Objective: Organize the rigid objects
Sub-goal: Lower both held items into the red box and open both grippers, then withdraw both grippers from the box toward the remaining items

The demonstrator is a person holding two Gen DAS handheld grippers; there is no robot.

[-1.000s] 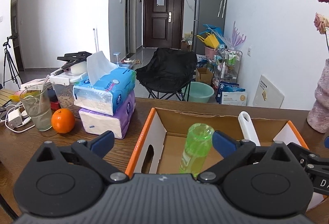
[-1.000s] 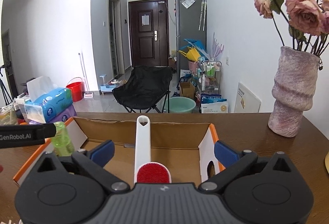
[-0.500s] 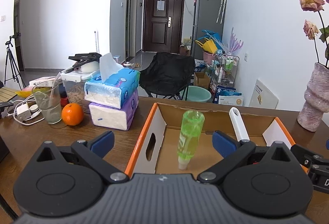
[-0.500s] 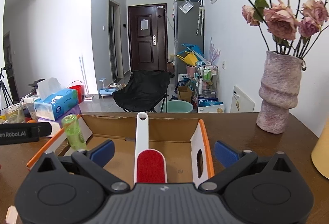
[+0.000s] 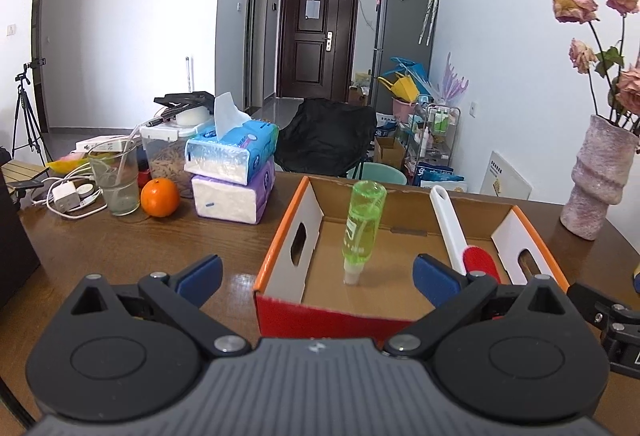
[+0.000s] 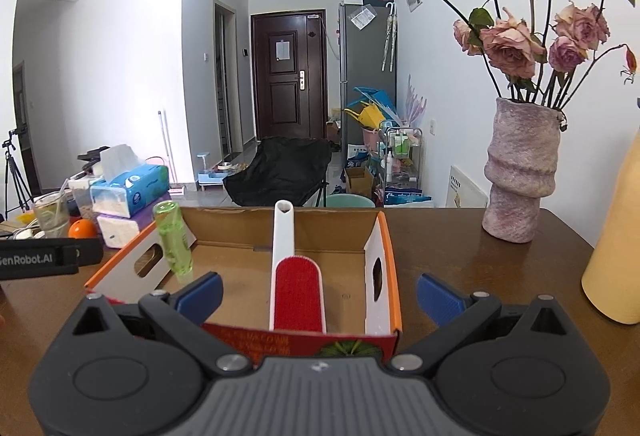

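Observation:
An open cardboard box (image 5: 288,248) with orange rims stands on the wooden table; it also shows in the right wrist view (image 6: 382,268). Inside, a green bottle (image 5: 362,224) leans cap-down against the left part, also seen in the right wrist view (image 6: 172,240). A white lint brush with a red pad (image 5: 460,236) leans on the back wall, handle up, also in the right wrist view (image 6: 294,272). My left gripper (image 5: 316,274) is open and empty in front of the box. My right gripper (image 6: 320,290) is open and empty, also in front of it.
Two stacked tissue packs (image 5: 234,172), an orange (image 5: 159,197), a glass with a straw (image 5: 116,182), a food container and chargers crowd the table's left. A pink vase with dried roses (image 6: 520,172) stands at the right, a yellow object (image 6: 616,256) nearer right.
Both grippers have drawn back and up from the box, which now shows whole with its red front. The bottle and brush stay inside the box.

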